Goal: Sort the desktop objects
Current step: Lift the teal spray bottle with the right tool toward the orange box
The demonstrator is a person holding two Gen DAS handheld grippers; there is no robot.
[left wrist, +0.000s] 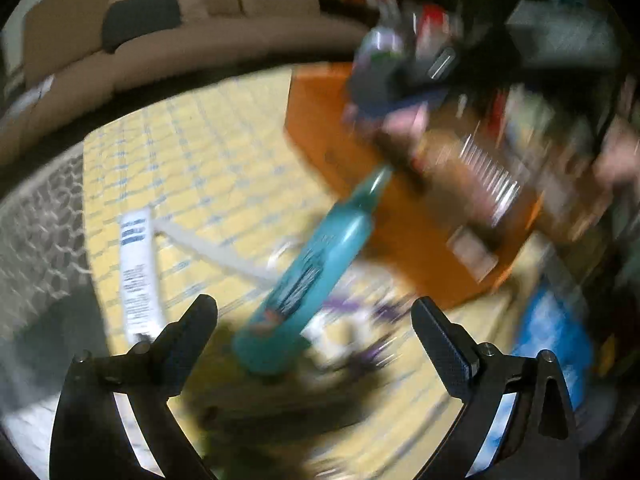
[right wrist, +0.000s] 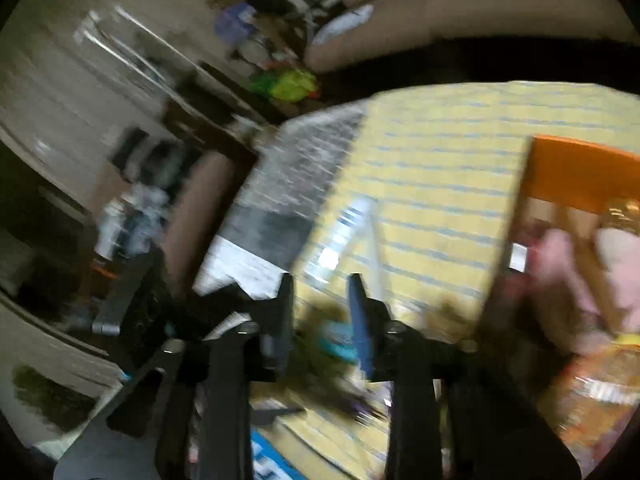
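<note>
The left wrist view is blurred. My left gripper (left wrist: 316, 316) is open, its fingers spread wide above a teal bottle (left wrist: 320, 256) that lies slantwise on the yellow checked tablecloth (left wrist: 224, 152). A white tube (left wrist: 136, 268) lies to the left of the bottle. An orange box (left wrist: 340, 152) with blurred packets in it stands beyond the bottle. My right gripper (right wrist: 322, 300) hovers over the same cloth (right wrist: 432, 184) with its jaws a narrow gap apart and nothing pressed between the pads. A teal shape (right wrist: 340, 346) shows low in that gap. The orange box (right wrist: 580, 172) is at the right.
A beige sofa (left wrist: 224, 40) runs behind the table. A blue packet (left wrist: 552, 344) and purple bits (left wrist: 360, 320) lie near the bottle. A grey patterned mat (right wrist: 304, 152) adjoins the yellow cloth. Pinkish blurred shapes (right wrist: 560, 264) sit in the box. Cluttered shelves (right wrist: 256, 28) stand far left.
</note>
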